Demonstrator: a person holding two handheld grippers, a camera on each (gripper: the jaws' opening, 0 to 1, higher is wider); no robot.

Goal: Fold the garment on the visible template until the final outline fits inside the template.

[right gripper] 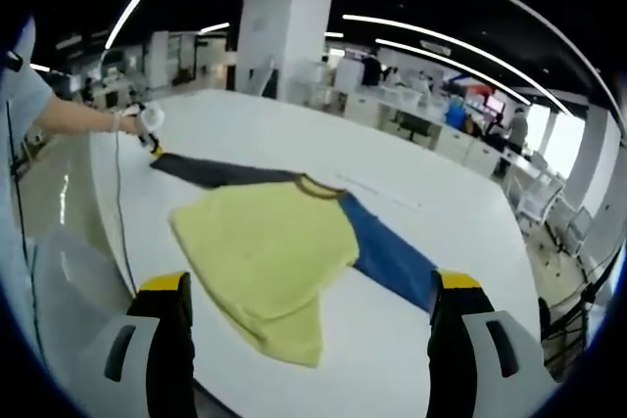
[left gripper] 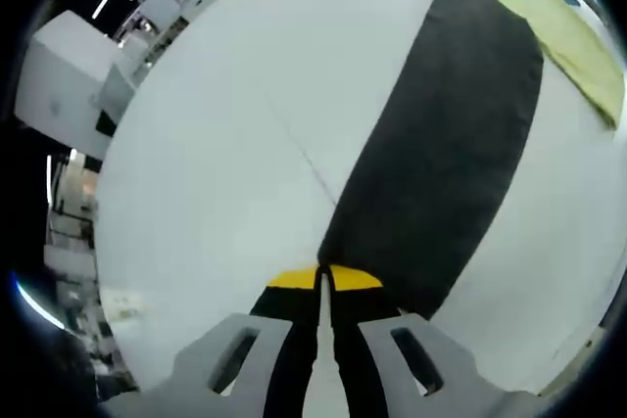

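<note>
Left gripper view: I see my left gripper (left gripper: 324, 286) clamped on the tip of the dark grey sleeve (left gripper: 446, 134) of the yellow, blue and grey fabric garment (right gripper: 269, 261), which lies spread on the white table (right gripper: 441, 203). Right gripper view: my right gripper (right gripper: 309, 325) hovers above the garment, jaws wide apart, gripping nothing.

garment (right gripper: 269, 252) flat on table (right gripper: 392, 159), sleeve end (left gripper: 392, 173) btwn left tongs (left gripper: 324, 281), right tongs (right gripper: 309, 286) above near hem
</note>
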